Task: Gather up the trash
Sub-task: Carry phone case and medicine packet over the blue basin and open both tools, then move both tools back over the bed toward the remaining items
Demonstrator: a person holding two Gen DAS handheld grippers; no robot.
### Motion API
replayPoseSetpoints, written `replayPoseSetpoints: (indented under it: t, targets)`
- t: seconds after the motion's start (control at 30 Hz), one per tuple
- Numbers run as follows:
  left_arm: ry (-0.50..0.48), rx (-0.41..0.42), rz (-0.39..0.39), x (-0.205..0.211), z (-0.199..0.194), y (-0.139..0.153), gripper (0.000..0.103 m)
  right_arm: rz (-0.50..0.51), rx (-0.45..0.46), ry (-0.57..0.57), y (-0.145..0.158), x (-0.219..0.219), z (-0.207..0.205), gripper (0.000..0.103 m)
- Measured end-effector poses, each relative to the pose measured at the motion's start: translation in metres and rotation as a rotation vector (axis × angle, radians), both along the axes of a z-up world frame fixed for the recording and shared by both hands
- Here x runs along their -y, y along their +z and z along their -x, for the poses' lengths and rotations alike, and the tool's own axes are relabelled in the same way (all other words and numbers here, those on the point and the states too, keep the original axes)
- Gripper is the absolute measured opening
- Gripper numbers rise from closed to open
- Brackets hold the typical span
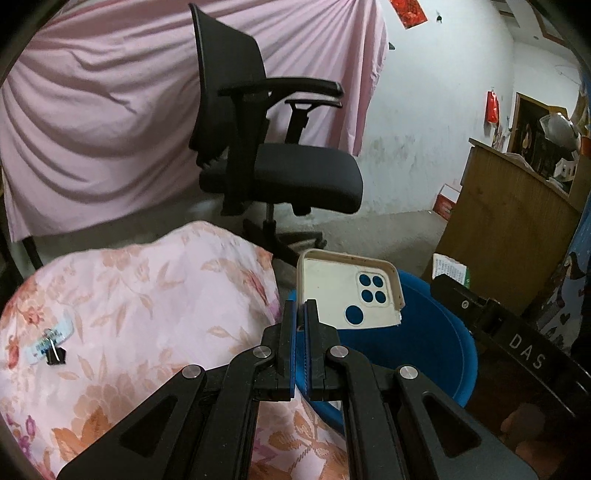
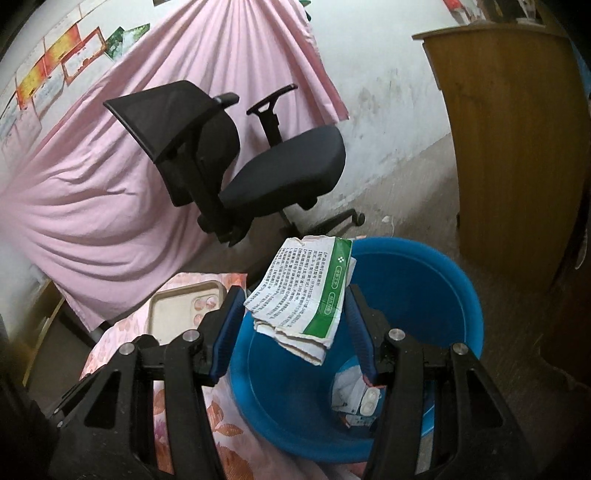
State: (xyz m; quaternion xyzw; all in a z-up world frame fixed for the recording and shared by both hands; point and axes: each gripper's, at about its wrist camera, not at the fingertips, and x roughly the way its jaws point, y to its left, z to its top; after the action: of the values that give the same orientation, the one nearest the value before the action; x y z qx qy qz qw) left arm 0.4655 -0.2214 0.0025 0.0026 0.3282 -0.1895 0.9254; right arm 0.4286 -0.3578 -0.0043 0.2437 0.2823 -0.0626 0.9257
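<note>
Green-striped printed carton point(image 2: 308, 299) between spread right tongs point(image 2: 293, 317)

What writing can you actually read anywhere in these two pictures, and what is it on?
"DAS": white letters on the black right gripper body.
Flattened carton: dense printed text, too small to read.
Red wall poster: unreadable.
Tag on floral quilt: blurred.

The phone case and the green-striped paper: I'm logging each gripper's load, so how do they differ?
The phone case is rigid, cream and plain, pinched at its edge by the shut left gripper. The paper is crumpled, printed with text and a green stripe, lying between the open right gripper's fingers. Both sit above the blue basin.
</note>
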Motion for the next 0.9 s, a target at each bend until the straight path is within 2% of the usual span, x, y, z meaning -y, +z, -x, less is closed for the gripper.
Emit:
replayPoseSetpoints:
  t: [0.13,0.47,0.57,0.7,0.77,0.9]
  targets:
    - [0.002,-0.036,0.026,-0.002,-0.001,0.0,0.002,-0.017,-0.015,0.006,-0.004,0.001,-0.001,0.075]
    - [0.021,-0.066,0.025,-0.006,-0.003,0.001,0.005,-0.029,-0.031,0.009,-0.005,0.005,-0.004,0.075]
    - [0.038,-0.064,0.035,-0.011,-0.003,0.003,0.009,-0.027,-0.028,0.009,-0.005,0.005,-0.004,0.076]
    - [0.066,-0.052,0.079,-0.025,-0.002,0.01,0.023,-0.011,-0.019,0.009,-0.003,0.006,-0.003,0.077]
    - [0.086,-0.038,0.105,-0.035,0.001,0.017,0.024,-0.001,-0.008,0.008,0.0,0.006,-0.002,0.078]
    - [0.113,-0.005,0.106,-0.052,0.006,0.032,0.025,0.018,0.035,0.017,0.012,0.001,0.003,0.08]
